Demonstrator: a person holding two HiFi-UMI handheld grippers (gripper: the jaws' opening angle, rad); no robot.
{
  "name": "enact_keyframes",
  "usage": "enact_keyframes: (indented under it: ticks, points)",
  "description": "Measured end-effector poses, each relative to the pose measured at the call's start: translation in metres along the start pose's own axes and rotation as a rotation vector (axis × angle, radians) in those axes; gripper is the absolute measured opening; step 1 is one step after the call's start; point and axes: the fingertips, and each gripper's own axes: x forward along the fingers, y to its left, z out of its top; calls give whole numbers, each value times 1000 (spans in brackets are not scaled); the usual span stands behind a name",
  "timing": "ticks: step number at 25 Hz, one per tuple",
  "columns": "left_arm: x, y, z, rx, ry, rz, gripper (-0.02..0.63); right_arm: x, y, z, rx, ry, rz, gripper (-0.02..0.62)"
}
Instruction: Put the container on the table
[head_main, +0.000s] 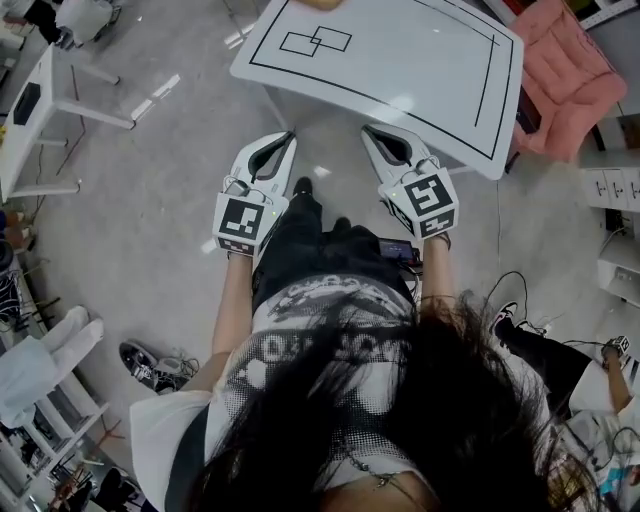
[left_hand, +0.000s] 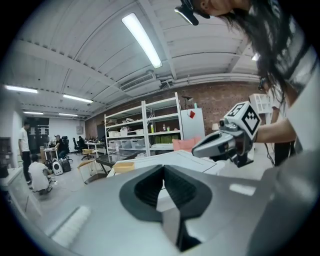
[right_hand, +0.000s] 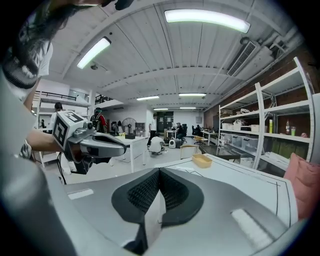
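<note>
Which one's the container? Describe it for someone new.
Find the white table with black lines in front of the person. At its far edge sits the container, a small shallow tan tray, the only thing on that tabletop.

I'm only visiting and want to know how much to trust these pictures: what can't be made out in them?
Container: cut off by the head view's top edge; too small in both gripper views to see inside.
Table legs: hidden under its own top in the head view.
Person by the far desks: right gripper view, too small for detail.
</note>
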Motion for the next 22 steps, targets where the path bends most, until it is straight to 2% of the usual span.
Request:
enact_keyframes:
  ticks: [10, 22]
  points:
    - [-23, -33, 2, 1, -12, 19, 0, -30, 19, -7, -41, -19, 22, 3]
    - [-23, -45, 8, 12, -21, 17, 0, -40, 16, -5, -53, -28, 22, 3]
